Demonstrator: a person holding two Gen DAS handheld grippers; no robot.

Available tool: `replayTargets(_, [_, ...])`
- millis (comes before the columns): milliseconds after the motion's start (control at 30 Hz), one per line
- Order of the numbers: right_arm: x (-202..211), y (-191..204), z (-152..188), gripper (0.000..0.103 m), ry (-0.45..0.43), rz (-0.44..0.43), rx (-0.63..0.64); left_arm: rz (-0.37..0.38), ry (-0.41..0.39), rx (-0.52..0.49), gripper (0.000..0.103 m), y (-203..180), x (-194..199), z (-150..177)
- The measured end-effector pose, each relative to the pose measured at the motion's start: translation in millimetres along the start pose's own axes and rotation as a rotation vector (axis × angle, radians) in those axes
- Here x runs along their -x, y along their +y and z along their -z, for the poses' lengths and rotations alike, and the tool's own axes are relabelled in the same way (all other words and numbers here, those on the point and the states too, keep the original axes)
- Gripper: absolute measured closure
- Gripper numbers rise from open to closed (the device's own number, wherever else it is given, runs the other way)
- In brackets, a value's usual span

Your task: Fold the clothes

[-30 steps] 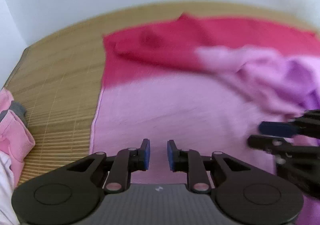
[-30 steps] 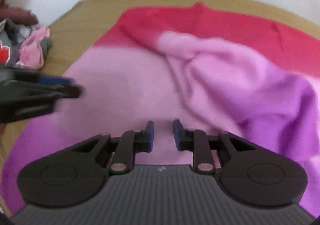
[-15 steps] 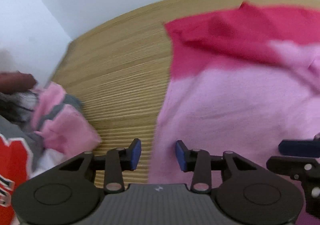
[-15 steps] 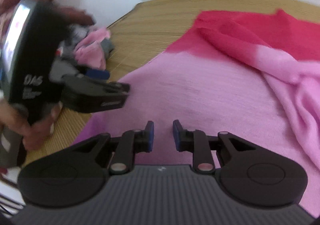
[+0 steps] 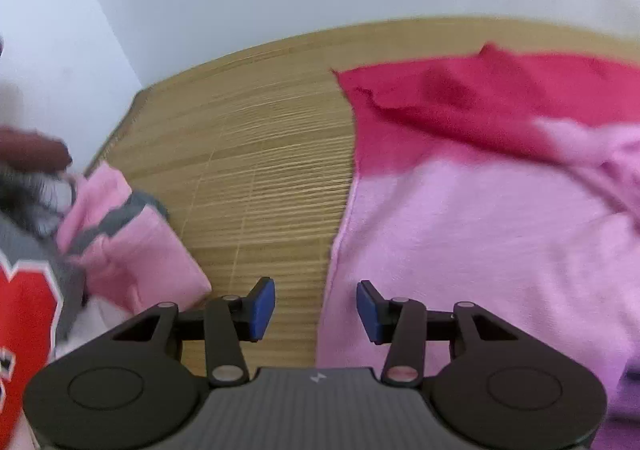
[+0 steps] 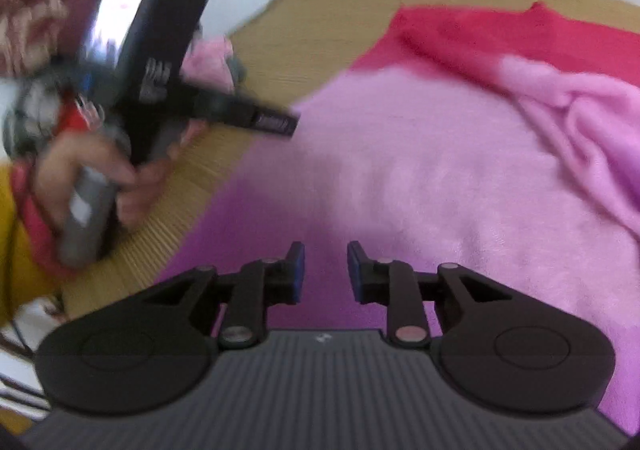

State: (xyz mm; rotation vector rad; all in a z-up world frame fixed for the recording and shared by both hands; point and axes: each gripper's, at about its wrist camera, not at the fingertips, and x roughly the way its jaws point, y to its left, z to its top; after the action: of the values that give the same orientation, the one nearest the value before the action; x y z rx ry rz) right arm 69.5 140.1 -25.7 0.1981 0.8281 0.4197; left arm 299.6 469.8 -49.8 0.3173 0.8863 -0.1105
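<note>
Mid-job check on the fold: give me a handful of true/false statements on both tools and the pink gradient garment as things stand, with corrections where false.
1. The left tool is open, with the garment's left edge between its pads. True.
2. The right tool is clamped on a fold of fabric. False: its pads stand apart with nothing between them, over the purple end of the gradient garment.
3. The garment's red end lies at the far side of the bamboo mat. True.
4. The garment lies perfectly flat. False: a bunched fold runs across its right part.
5. A pile of other clothes sits to the left of the garment. True.
</note>
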Motion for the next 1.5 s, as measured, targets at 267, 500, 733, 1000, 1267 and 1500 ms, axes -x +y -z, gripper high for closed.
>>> replayTargets(267, [115.4,-144.2,22.2,0.07,-0.239,0.538,-0.468,0.173,0.022,0.023,0.053,-1.5,66.4,61.2])
replayTargets(500, [109.7,-234.1,21.3,0.066,-0.19,0.574,-0.638,0.165,0.124,0.033,0.053,-25.1,80.6,97.2])
replayTargets(733, [87.6,-229.6,18.5,0.098,-0.194,0.569,-0.401,0.062,0.169,0.101,0.053,-39.3,88.5,102.0])
replayTargets(1000, [134.6,-188.7,9.2,0.099,-0.328,0.195,-0.295,0.017,0.173,0.135,0.053,-46.1,109.4,114.7])
replayTargets(1267, [133.3,-44.6,-2.3,0.098,-0.17,-0.311,-0.022,-0.01,0.166,0.159,0.053,-19.5,122.9,147.3])
replayTargets(1500, [56.7,57.4,17.9,0.098,0.05,-0.564,-0.115,-0.045,0.173,0.205,0.053,30.1,139.2,194.5])
